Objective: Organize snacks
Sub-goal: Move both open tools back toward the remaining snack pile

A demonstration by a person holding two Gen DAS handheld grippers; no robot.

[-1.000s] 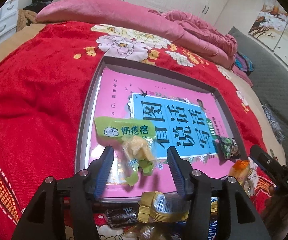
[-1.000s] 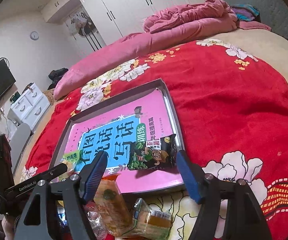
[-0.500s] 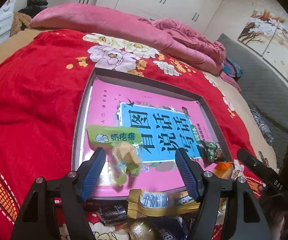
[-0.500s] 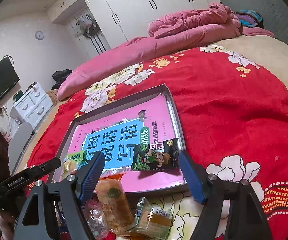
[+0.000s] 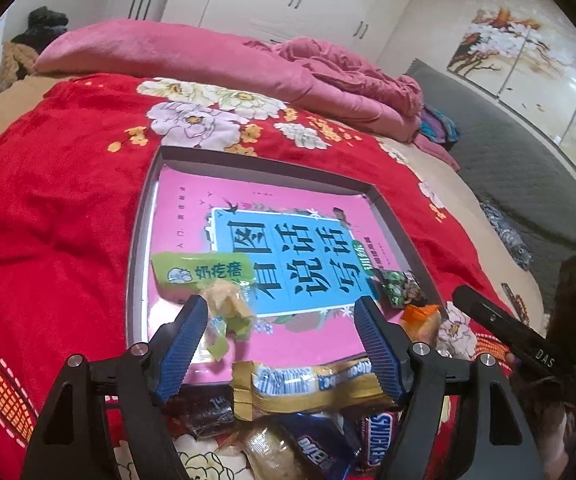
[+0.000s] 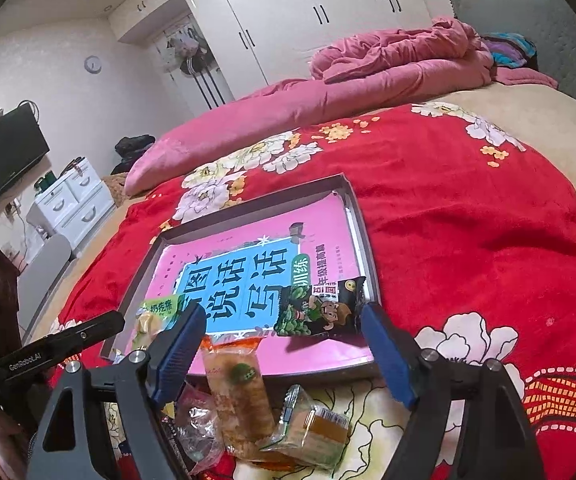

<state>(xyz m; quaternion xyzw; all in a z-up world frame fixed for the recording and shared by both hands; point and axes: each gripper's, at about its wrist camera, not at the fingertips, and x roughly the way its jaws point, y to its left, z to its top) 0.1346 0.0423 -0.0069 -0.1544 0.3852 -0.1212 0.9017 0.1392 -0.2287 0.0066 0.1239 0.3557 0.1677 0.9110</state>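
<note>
**On the tray's near edge: two packets down, the pile waiting**

On the near-left corner of the tray [image 5: 138, 240], atop the pink book [image 5: 300, 344], lies the green packet [image 5: 202, 274], its crumpled clear end trailing toward the near rim. Sits just beyond the left finger of the left tongs [image 5: 281, 306], partly behind that finger's tip and not pinched. Whether finger and wrapper touch cannot be told.

Across at the near-right corner rests the dark pea packet [image 6: 320, 310], flat on the book, near the right rim. Falls between the fingers of the right tongs [image 6: 282, 311] and a little beyond them, closer to the right one, with clear air at either pad.

Both pairs of tongs: spread wide, having just been opening, with nothing clamped in either.

Nearer, off the tray on the red blanket [image 5: 48, 200], waits the loose pile: a gold-wrapped bar [image 5: 308, 384] right under the left tongs, an orange cracker pack [image 6: 236, 384] and a small cake packet [image 6: 316, 428] under the right.

Reads as a release just finished, with a fresh pick to follow. To do it well:
- Lift straight back, so as not to drag the green packet's loose end off the rim.
- Keep both tongs spread until well clear.
- Take one wrapper at a time from the top of the pile, gripped across its narrow width.
- Set new packets in open space farther up the tray, not on those already placed.
</note>
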